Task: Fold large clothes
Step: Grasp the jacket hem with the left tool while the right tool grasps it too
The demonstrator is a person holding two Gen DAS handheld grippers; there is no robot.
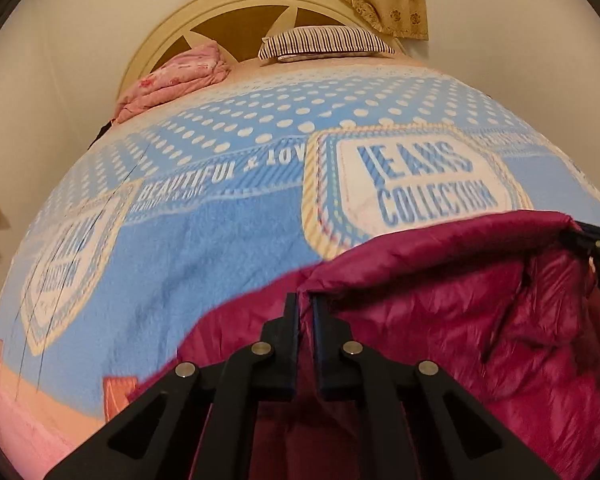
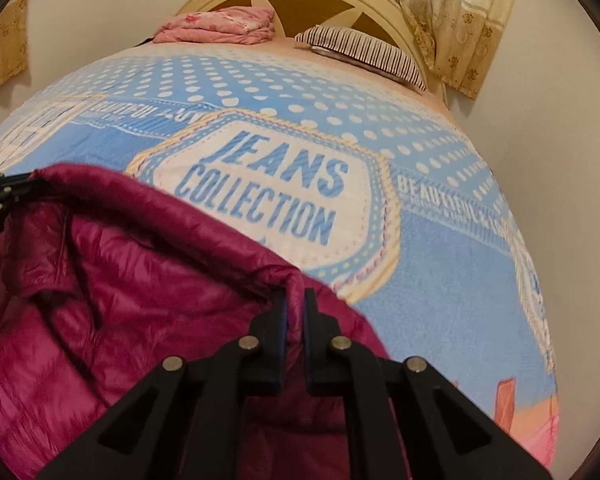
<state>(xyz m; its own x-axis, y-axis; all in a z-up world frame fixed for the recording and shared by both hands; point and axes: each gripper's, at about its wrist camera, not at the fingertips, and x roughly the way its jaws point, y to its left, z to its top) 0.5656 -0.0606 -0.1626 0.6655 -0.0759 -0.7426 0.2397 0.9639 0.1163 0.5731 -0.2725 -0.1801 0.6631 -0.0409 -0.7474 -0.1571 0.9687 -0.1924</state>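
Jacket (image 1: 480, 320) lower part cut off; blanket (image 1: 180, 248) print blurred.

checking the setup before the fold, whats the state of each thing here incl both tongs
left tongs: shut on the jacket's edge
right tongs: shut on the jacket's edge
magenta puffer jacket: crumpled, edge stretched between the tongs, not folded
blue blanket: spread flat over the bed
striped pillow: lying by the headboard
pink bedding: folded, by the headboard
curtain: hanging, bunched behind the headboard
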